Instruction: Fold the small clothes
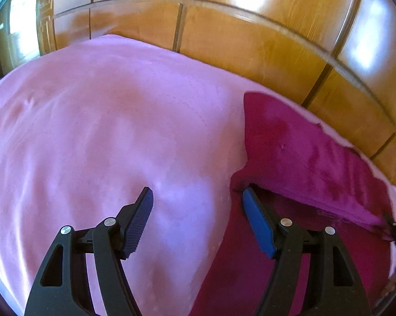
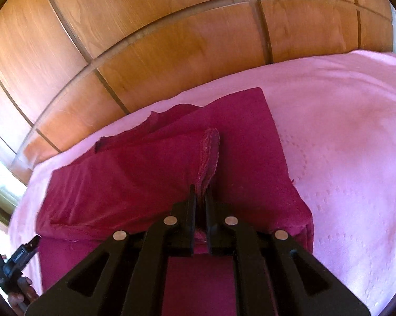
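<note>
Left hand-held gripper (image 1: 198, 197): jaws wide, empty, above the pink bedspread (image 1: 92, 131).
Right hand-held gripper (image 2: 200, 197): narrow, pinching the magenta garment (image 2: 134, 173) hem.

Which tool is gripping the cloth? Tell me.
The right tool: its jaws pinch the magenta cloth's hemmed edge. The left tool stands wide open, holding nothing.

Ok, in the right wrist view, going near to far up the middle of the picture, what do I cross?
Right gripper, its fingers pinching a stitched hem → folded magenta garment → pink bedspread → wooden wardrobe doors.
</note>
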### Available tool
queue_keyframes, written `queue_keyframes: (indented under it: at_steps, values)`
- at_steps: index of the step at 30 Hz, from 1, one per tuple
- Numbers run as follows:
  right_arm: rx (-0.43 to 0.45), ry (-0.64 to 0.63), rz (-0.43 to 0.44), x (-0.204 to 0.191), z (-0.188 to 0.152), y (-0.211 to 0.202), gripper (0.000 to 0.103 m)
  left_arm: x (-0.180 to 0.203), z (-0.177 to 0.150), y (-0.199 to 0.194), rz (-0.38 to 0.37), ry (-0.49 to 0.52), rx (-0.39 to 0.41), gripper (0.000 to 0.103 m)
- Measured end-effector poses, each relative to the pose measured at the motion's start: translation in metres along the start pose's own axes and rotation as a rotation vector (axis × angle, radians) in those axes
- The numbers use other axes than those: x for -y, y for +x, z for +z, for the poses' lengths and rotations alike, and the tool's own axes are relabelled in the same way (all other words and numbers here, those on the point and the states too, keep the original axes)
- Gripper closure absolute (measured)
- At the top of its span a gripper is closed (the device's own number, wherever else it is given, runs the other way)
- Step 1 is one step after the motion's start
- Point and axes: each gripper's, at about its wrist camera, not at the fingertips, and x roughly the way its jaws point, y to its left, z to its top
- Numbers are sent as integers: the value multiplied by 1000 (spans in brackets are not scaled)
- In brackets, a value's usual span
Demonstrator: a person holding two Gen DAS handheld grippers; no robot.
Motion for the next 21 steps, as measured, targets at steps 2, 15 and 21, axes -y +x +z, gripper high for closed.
queue_keyframes:
  at_steps: [2,15,21]
  values:
    - [6,20,43,4,3,-6,66,-5,4,-12,-27,-9,37,33]
    - [-9,-149,-82,-30,27,17,96,82,5,-3,-247,350,52,41]
    - [20,-188,-170,-33,30,24,96,99,-15,29,-218,422,-34,41]
